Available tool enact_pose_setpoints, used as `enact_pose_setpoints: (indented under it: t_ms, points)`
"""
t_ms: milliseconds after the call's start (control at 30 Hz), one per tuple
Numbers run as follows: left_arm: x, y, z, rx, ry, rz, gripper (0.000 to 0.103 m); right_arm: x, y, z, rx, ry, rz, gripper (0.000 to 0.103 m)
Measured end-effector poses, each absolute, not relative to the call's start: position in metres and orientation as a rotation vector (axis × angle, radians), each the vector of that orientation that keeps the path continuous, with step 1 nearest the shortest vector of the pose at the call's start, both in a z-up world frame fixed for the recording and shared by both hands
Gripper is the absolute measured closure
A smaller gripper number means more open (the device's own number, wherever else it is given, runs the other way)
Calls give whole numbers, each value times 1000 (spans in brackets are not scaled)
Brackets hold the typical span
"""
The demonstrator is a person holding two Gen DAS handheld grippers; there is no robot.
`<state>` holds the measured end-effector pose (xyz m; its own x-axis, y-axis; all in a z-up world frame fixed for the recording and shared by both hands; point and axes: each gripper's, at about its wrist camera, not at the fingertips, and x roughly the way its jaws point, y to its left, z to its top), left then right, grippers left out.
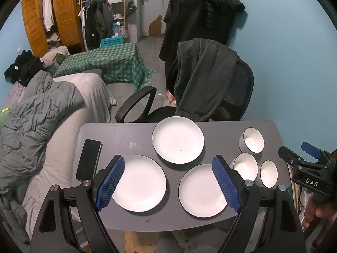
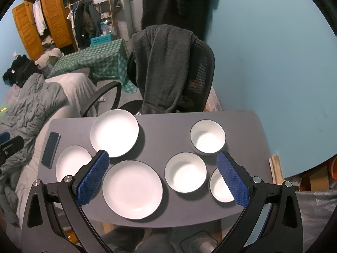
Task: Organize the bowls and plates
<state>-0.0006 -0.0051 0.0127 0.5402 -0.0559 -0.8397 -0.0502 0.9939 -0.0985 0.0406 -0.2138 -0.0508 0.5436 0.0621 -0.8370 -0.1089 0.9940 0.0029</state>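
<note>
Three white plates lie on the grey table (image 1: 139,139): a far plate (image 1: 178,140), a left plate (image 1: 141,183) and a near right plate (image 1: 200,191). Three white bowls stand at the right: a far bowl (image 1: 252,140), a middle bowl (image 1: 245,166) and a small near bowl (image 1: 269,173). My left gripper (image 1: 168,164) is open and empty above the near plates. My right gripper (image 2: 163,158) is open and empty above the near plate (image 2: 132,189) and the middle bowl (image 2: 185,172). The right gripper also shows at the right edge of the left wrist view (image 1: 303,158).
A black phone (image 1: 89,159) lies at the table's left edge. An office chair (image 1: 238,92) draped with a grey garment stands behind the table. A bed with a grey duvet (image 1: 38,113) is at the left. A blue wall is at the right.
</note>
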Motion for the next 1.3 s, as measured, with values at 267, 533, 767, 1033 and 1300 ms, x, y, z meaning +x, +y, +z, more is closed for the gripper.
enact_pose_setpoints:
  t_ms: [267,533,767,1033,1300]
  points:
    - [3,-7,12,-117,1010,-5,17,42,-215,-50,-51,995,105,2]
    - [6,-5,9,-141,1017,-11,17,42,-214,-50,-49,995,105,2]
    - [10,-4,6,-153,1022,-18,17,44,-213,-50,-48,1001,104,2]
    - [16,-4,5,-141,1018,-27,17,50,-211,-50,-40,1007,99,2]
    - [18,-3,6,-146,1015,-27,17,53,-211,-50,-35,1009,94,2]
